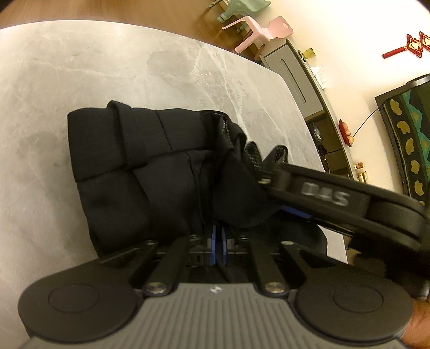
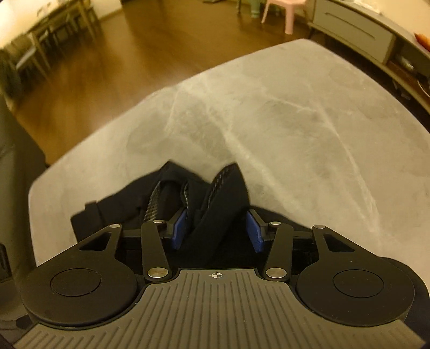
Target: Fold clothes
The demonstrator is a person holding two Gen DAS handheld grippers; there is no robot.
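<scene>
Garment: I see one black garment [image 1: 139, 171] lying on the marble table [image 1: 80, 75], near the edge closest to me. It looks like trousers or shorts with a waistband, though I cannot tell which.

Left gripper: my left gripper [image 1: 218, 244] has its blue pads pressed close together with black cloth running down between them, so I judge it clenched on the near edge of the garment.

Right gripper: my right gripper [image 2: 216, 231] has its blue pads [image 2: 179, 226] standing well apart, a raised fold of the waistband end between them. It is released; the cloth stands in the gap without being pinched.

Progress: the left part of the garment lies flat in layered panels with straight edges, which I judge to be at least one fold laid. The right end, with its mesh lining [image 1: 254, 154] showing, is bunched and stands up.

Left to do: I judge that the bunched end needs smoothing or tucking before the bundle is tidy. How many folds are meant I cannot tell.

Surface: pale grey marble with white veins, smooth, bare beyond the garment.

Room: wooden floor [image 2: 121, 53], a pink chair [image 1: 258, 32] and a green chair [image 1: 242, 8], a grey sideboard [image 1: 293, 77] along a cream wall, a red hanging ornament [image 1: 411, 45], dining chairs [image 2: 40, 35] far off.
</scene>
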